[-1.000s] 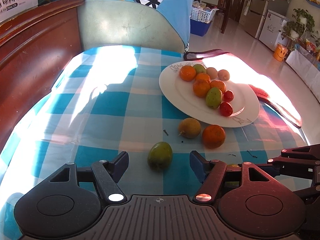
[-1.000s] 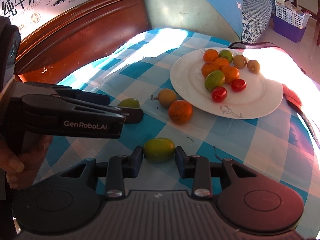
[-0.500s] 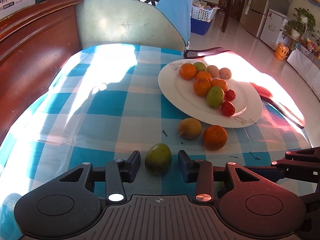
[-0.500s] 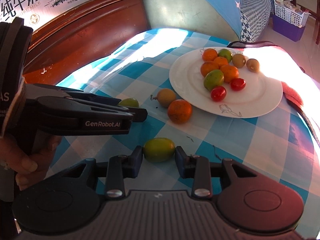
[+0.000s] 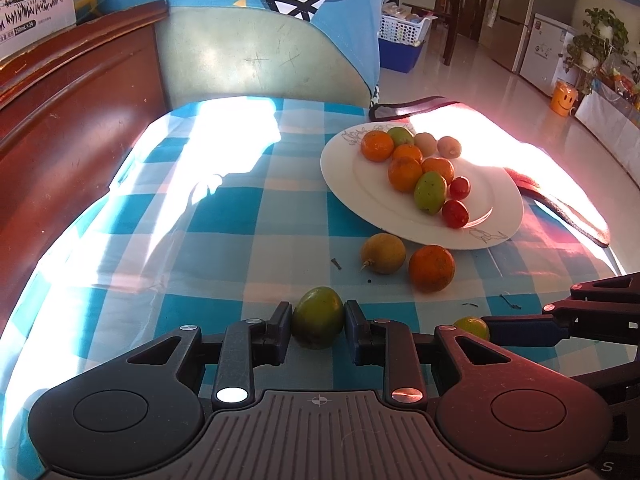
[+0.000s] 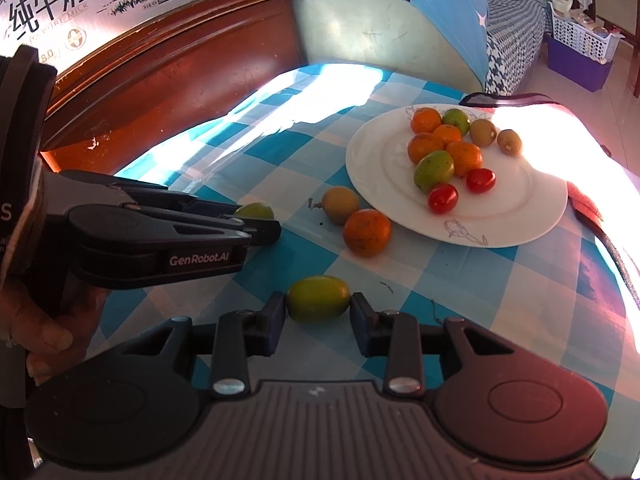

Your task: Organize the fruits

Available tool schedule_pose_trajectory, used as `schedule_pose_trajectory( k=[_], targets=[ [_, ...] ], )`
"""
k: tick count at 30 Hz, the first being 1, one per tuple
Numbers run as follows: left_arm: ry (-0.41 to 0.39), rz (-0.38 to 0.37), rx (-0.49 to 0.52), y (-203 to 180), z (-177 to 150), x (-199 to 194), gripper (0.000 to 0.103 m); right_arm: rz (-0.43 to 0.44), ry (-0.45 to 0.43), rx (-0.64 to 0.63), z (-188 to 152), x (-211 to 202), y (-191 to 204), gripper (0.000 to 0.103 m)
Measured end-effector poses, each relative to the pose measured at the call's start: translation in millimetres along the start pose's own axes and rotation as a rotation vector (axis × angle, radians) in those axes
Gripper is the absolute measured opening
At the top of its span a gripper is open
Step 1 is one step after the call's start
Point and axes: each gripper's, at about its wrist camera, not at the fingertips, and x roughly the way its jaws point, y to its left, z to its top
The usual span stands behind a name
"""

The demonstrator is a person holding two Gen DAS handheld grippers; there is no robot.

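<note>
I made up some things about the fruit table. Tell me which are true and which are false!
1. Each gripper has a green fruit between its jaws. True: the left gripper is shut on one green fruit, the right gripper on another green fruit.
2. The white plate is empty. False: oranges, tomatoes and other fruit lie on it.
3. An orange lies on the checked cloth beside the plate. True.
4. The plate holds four red tomatoes. False: it holds two.
</note>
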Motion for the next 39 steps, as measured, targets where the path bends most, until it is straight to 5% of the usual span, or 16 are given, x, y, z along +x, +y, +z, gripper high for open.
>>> schedule_pose_trajectory(
  k=[19, 39],
  targets=[
    [-0.091, -0.013, 0.068, -4.5, 1.6, -49.5, 0.025, 0.013, -0.020, -0.071, 14.7, -44.0, -3.3, 0.036],
    [-0.145, -0.049, 0.115, -13.6, 54.9, -35.3, 0.025, -0.051, -0.173, 0.103, 50.0, -62.1, -55.3, 0.036]
  ],
)
